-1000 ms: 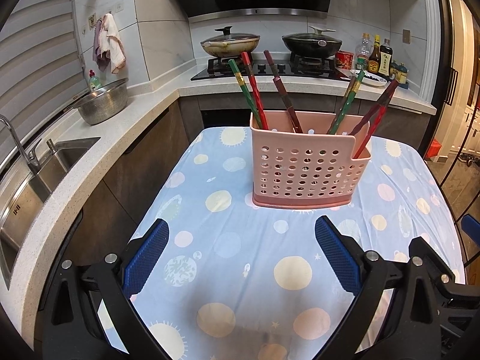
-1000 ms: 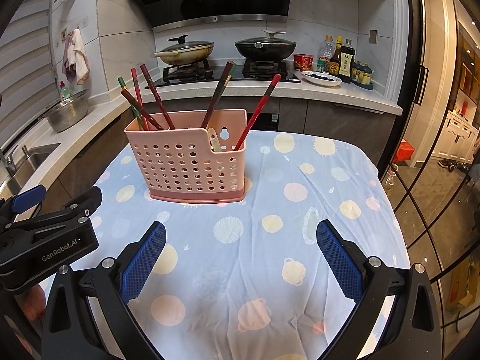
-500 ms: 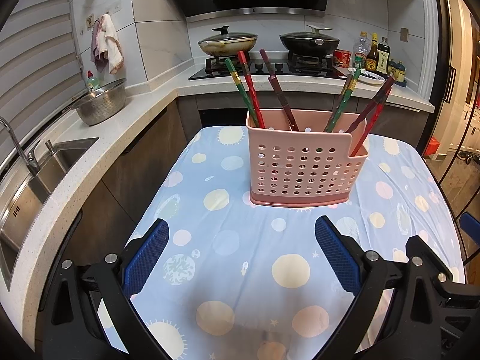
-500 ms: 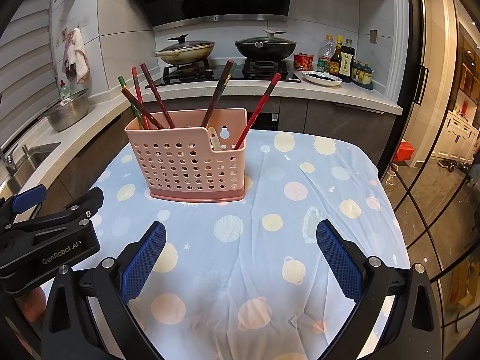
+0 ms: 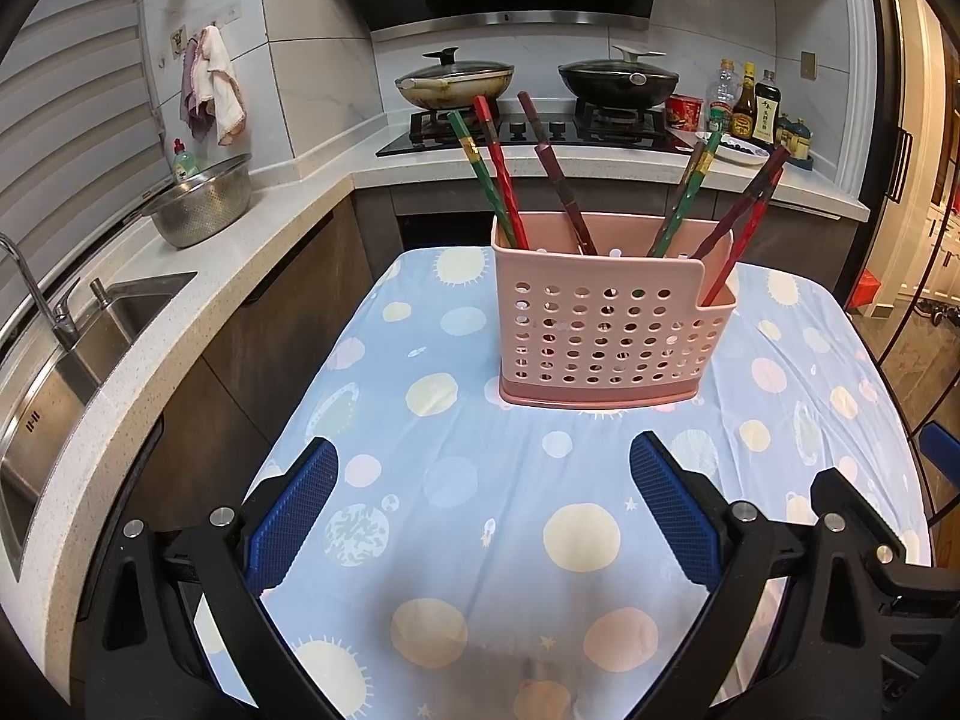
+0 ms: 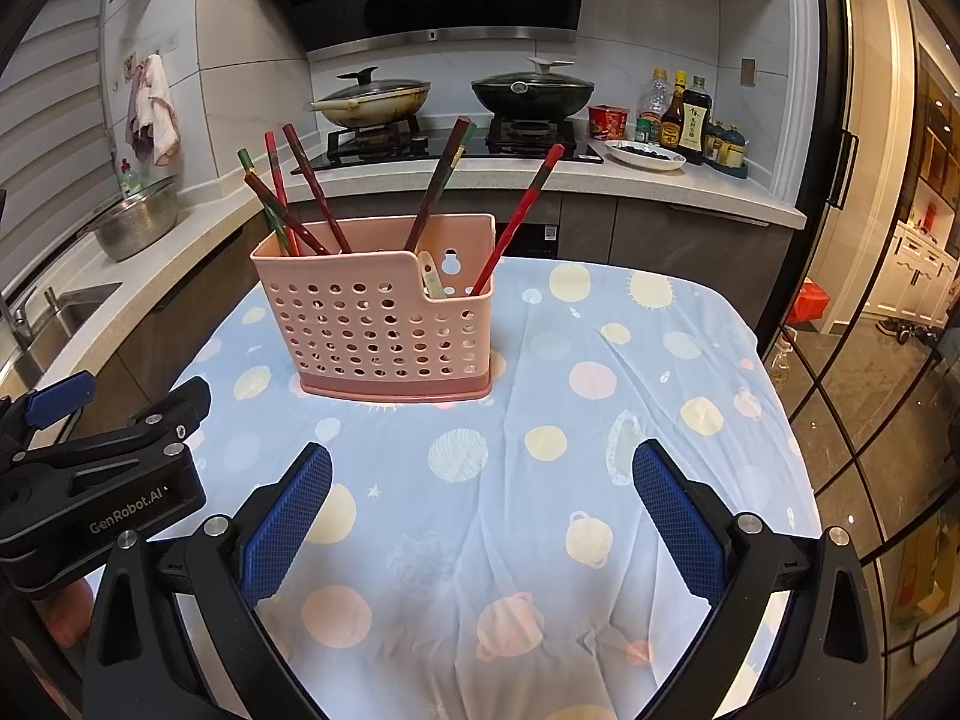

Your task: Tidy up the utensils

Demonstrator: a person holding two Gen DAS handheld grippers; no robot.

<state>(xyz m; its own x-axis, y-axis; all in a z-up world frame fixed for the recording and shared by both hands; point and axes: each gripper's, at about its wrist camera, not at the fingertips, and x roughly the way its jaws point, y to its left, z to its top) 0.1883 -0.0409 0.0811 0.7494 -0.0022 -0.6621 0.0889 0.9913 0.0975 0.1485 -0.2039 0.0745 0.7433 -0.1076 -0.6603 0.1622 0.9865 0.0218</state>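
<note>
Chopstick (image 5: 503,186) lower ends are hidden inside the pink holder (image 5: 606,336). Sink (image 5: 54,372), at 9 o'clock, is cut off. Bottle (image 6: 696,117) labels are illegible.

Perforated plastic basket (image 5: 606,324), wrinkled cloth tablecloth (image 5: 480,480)

A utensil holder (image 5: 606,324) stands on the desk (image 5: 456,480), chopsticks (image 5: 501,180) leaning inside it, possibly beside a spoon (image 6: 429,276). Behind, two lidded woks (image 5: 453,81) sit on the stove (image 5: 528,129).
</note>
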